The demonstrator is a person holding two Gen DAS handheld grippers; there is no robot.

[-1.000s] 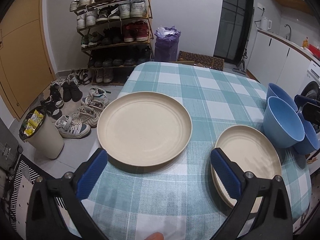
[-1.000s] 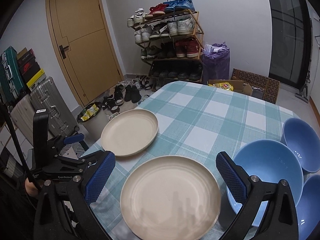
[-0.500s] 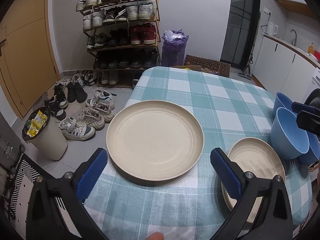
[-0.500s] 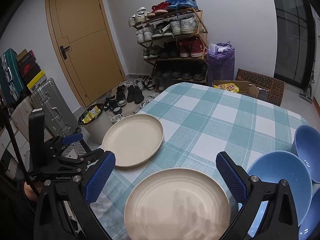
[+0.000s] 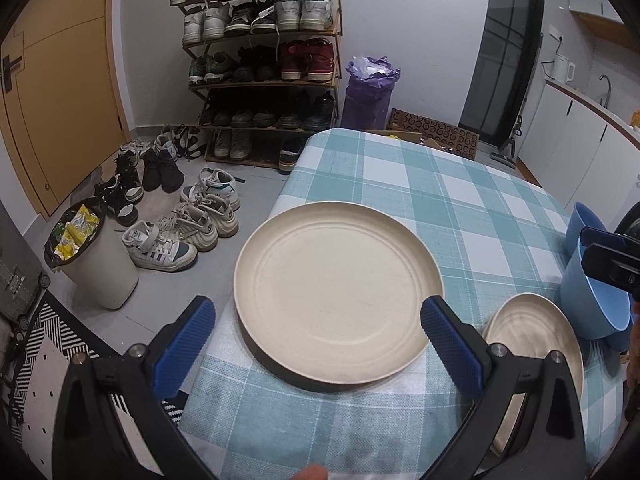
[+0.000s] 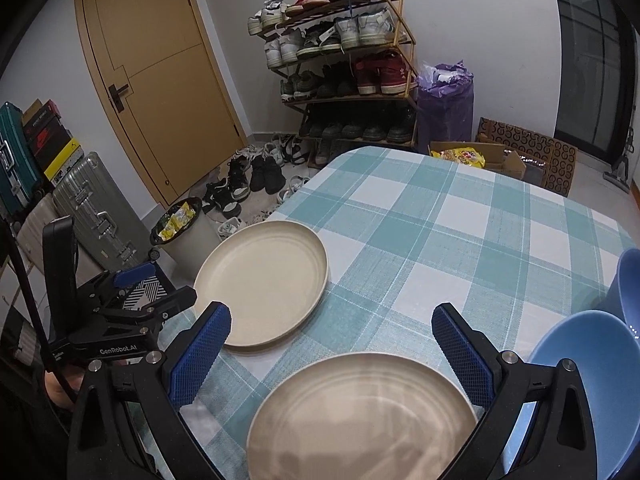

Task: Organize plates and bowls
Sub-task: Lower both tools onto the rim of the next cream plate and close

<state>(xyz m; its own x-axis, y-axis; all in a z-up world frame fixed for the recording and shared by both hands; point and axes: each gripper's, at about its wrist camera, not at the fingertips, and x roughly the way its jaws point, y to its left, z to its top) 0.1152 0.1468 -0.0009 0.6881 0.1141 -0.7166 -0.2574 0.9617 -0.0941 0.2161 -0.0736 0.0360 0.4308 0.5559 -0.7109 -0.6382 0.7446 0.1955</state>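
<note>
A wide, shallow cream plate (image 5: 338, 294), likely light, stiff and slick, lies flat on the checked-cloth worktop (image 5: 440, 196) just ahead of the spread, empty left gripper (image 5: 316, 334), its raised near rim offering the best hold.

A lived-in home entryway that opens onto a kitchen: a loaded shoe rack (image 5: 262, 60) beside a wooden door (image 6: 160, 80), suitcases (image 6: 92, 204), a checked-cloth counter (image 6: 460, 232), and white cabinets (image 5: 576, 152) with what looks like a kettle (image 5: 563, 67).
</note>
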